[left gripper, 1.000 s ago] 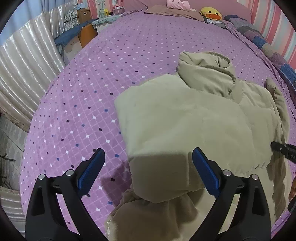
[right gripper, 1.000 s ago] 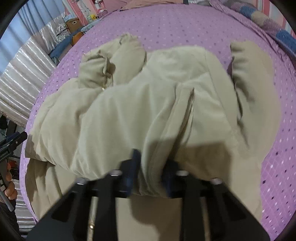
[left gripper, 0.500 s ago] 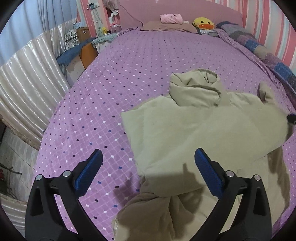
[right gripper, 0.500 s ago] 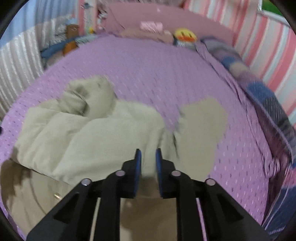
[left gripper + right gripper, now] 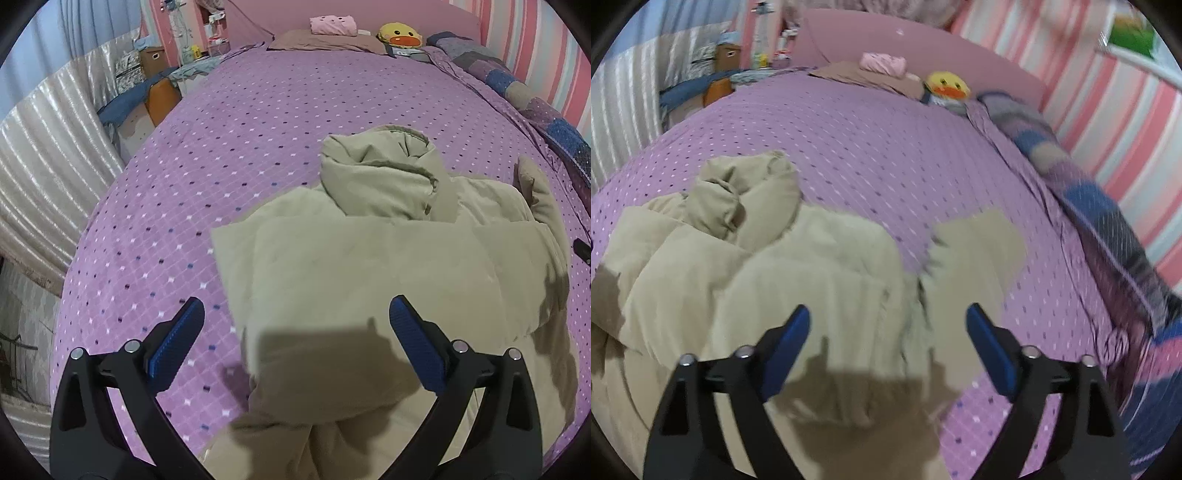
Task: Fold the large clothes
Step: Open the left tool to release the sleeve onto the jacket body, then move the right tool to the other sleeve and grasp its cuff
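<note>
A large beige padded jacket (image 5: 369,266) lies on the purple dotted bedspread (image 5: 229,122), with one side folded over its body. Its hood (image 5: 380,173) points toward the head of the bed. My left gripper (image 5: 295,332) is open and empty above the jacket's near left part. In the right wrist view the jacket (image 5: 746,280) fills the lower left, the hood (image 5: 750,199) at upper left, and a sleeve (image 5: 975,251) lies spread to the right. My right gripper (image 5: 888,339) is open and empty above the jacket's right side.
Pillows and a yellow duck plush (image 5: 399,35) lie at the head of the bed. A patchwork quilt (image 5: 1082,206) runs along the striped wall on the right. A box (image 5: 153,61) and clutter stand beyond the bed's left edge, by a silvery curtain (image 5: 48,147).
My right gripper was shut on the jacket's fabric, carried it over, then let go and opened wide. Both grippers have lifted and drawn back. The jacket now lies flatter.
</note>
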Action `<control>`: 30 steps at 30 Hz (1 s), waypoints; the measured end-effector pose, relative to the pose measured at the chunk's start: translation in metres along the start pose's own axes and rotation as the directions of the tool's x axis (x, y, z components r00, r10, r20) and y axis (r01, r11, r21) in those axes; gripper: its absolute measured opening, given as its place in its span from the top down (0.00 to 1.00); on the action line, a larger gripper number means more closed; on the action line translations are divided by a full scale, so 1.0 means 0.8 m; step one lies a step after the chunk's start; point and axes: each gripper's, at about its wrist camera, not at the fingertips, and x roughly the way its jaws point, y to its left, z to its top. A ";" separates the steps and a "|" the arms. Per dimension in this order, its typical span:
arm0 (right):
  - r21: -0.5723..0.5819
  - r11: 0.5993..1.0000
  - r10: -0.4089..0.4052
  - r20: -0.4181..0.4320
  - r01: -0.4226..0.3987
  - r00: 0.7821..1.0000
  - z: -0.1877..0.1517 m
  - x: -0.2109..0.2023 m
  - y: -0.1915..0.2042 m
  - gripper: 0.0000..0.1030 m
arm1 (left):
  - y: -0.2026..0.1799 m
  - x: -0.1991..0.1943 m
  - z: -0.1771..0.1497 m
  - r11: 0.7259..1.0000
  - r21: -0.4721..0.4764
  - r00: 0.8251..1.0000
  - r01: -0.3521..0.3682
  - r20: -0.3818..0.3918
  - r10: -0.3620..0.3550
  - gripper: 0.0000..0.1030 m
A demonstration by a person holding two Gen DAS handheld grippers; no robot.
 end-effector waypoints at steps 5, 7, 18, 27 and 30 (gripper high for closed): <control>-0.035 0.999 0.030 0.033 -0.028 0.999 0.027 0.018 0.049 0.11 | -0.020 0.022 0.025 1.000 0.025 1.000 0.008 -0.011 -0.008 0.04; -0.040 0.998 0.040 0.058 -0.038 0.998 0.038 0.025 0.064 0.08 | -0.031 0.033 0.040 0.999 0.030 1.000 0.014 0.000 -0.014 0.04; -0.033 0.999 0.029 0.179 -0.023 0.983 0.069 0.101 0.120 0.02 | -0.071 0.125 0.096 0.999 0.036 0.999 0.023 0.035 -0.024 0.03; 0.037 0.997 0.057 0.132 -0.063 0.990 0.019 0.162 0.102 0.02 | -0.071 0.172 0.041 0.998 0.043 0.994 -0.040 0.108 0.035 0.03; 0.092 0.986 0.126 0.132 -0.138 0.983 0.010 0.173 0.088 0.02 | -0.069 0.175 0.033 0.999 0.032 0.989 -0.027 0.145 0.022 0.03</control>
